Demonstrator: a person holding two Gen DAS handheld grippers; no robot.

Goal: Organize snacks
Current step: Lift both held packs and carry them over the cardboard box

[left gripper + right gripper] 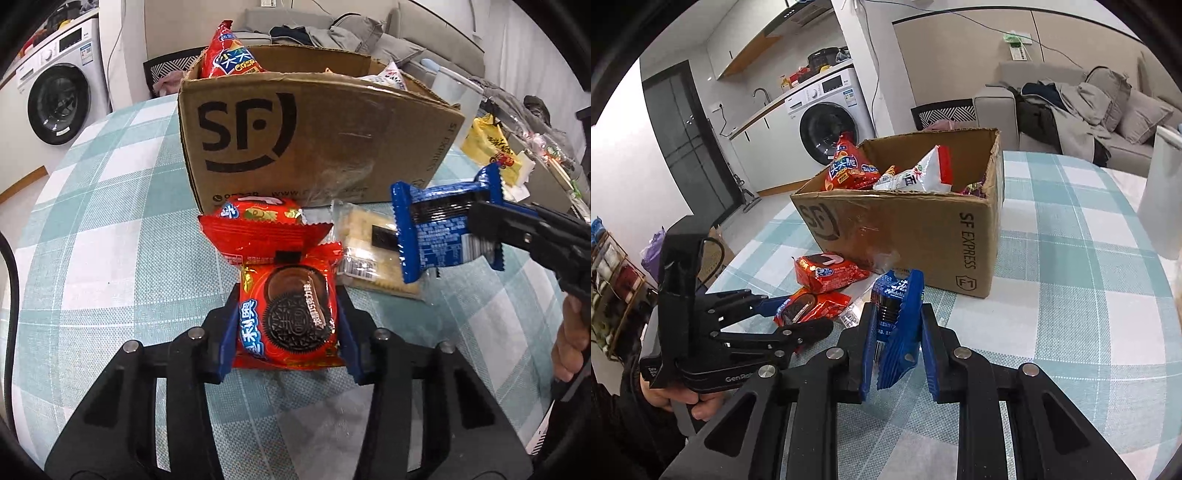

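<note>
A red chocolate-cookie pack (288, 321) lies on the checked tablecloth (110, 206), and my left gripper (289, 295) is shut on it, blue pads against both sides. From the right wrist view the left gripper (801, 314) holds the same pack (812, 306) low over the table. My right gripper (897, 308) is shut on a blue cookie pack (897, 332), held edge-up above the cloth; it (436, 229) hangs at the right of the left wrist view. A second red pack (258, 229) and a clear cracker pack (365, 243) lie in front of the open cardboard box (314, 147).
The box (916, 236) holds a red chips bag (849, 166) and a white snack bag (923, 173). A yellow bag (487, 144) and clutter sit right of the box. A white container (1163, 195) stands at the table's right edge. Washing machine (59, 92) and sofa (1108, 110) lie beyond.
</note>
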